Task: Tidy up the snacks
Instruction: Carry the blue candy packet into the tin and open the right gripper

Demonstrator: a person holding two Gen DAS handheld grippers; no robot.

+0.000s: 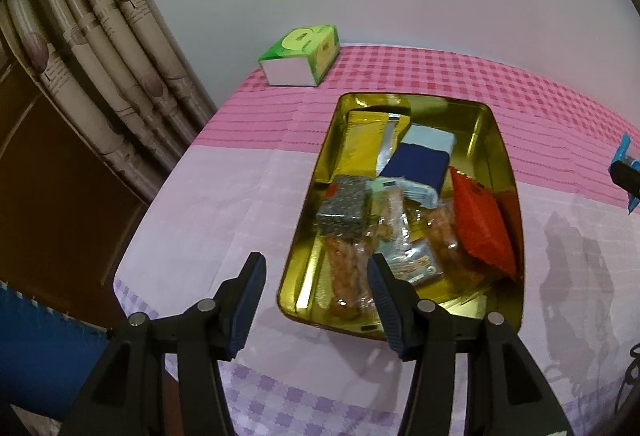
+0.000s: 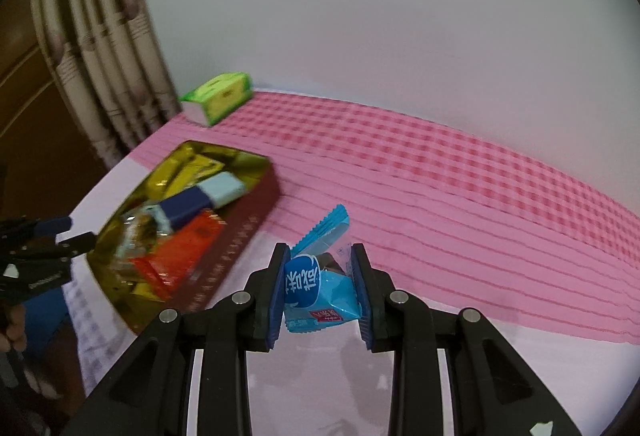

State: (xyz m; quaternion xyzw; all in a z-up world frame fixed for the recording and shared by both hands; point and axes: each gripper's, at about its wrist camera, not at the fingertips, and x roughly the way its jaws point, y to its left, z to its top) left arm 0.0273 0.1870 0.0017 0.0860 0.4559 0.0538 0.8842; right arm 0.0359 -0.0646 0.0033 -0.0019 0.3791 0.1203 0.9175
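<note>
A gold-lined tin [image 1: 305, 276] with dark red outer walls [image 2: 240, 236] lies on the pink cloth. It holds a gold packet [image 1: 360, 143], a navy and pale blue box [image 1: 416, 159], a red packet [image 1: 484, 228], a dark speckled bar [image 1: 344, 211] and clear bags of orange snacks [image 1: 348, 276]. My left gripper [image 1: 316, 264] is open over the tin's near left corner, with nothing between its fingers. My right gripper [image 2: 320, 250] is shut on a blue snack packet [image 2: 320, 288], held above the cloth to the right of the tin. The left wrist view catches that packet [image 1: 622, 151] at its right edge.
A green tissue box [image 1: 300, 55] lies at the table's far left corner near the white wall. A striped curtain [image 1: 100, 55] hangs left of the table. The pink checked cloth [image 2: 440, 171] stretches to the right of the tin. A hand [image 2: 12, 328] shows at the left edge.
</note>
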